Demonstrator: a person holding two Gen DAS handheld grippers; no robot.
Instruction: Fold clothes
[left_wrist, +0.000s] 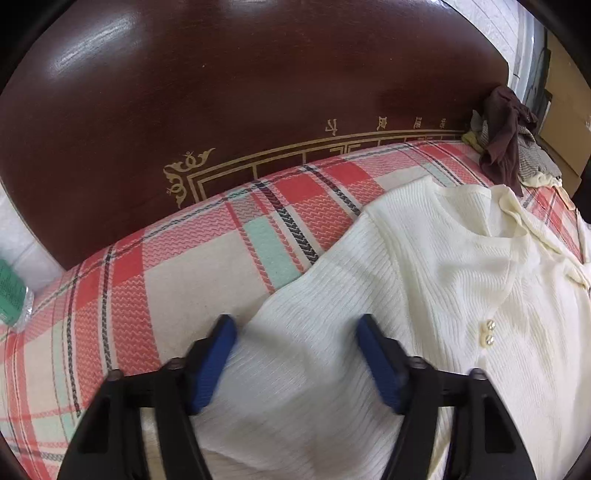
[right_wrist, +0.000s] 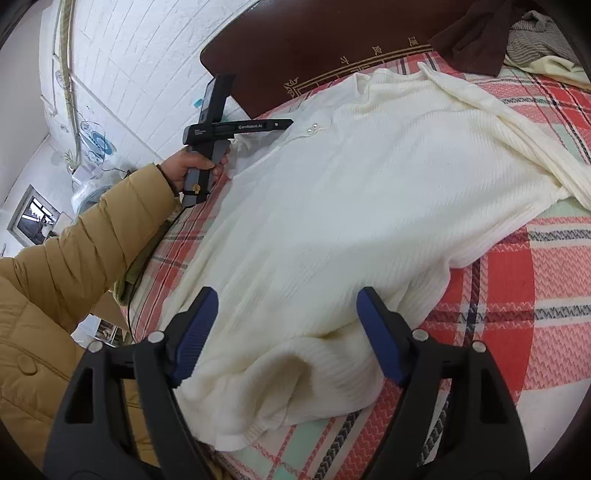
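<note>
1. The bed (right_wrist: 517, 295) carries your cream sweater (right_wrist: 351, 203), spread flat across its plaid cover.
2. Your left tool (left_wrist: 297, 325) is spread over the sweater's edge.
3. Your right tool (right_wrist: 286, 295) is spread above the hem at 6 o'clock.
4. Two buttons (left_wrist: 488, 332) sit at 3 o'clock in the left view.

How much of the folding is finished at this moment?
Done: the cream sweater lies spread on the plaid bedcover. In hand: nothing yet; the left gripper and right gripper are open over it. Left: every fold, plus the clothes pile by the headboard.
</note>
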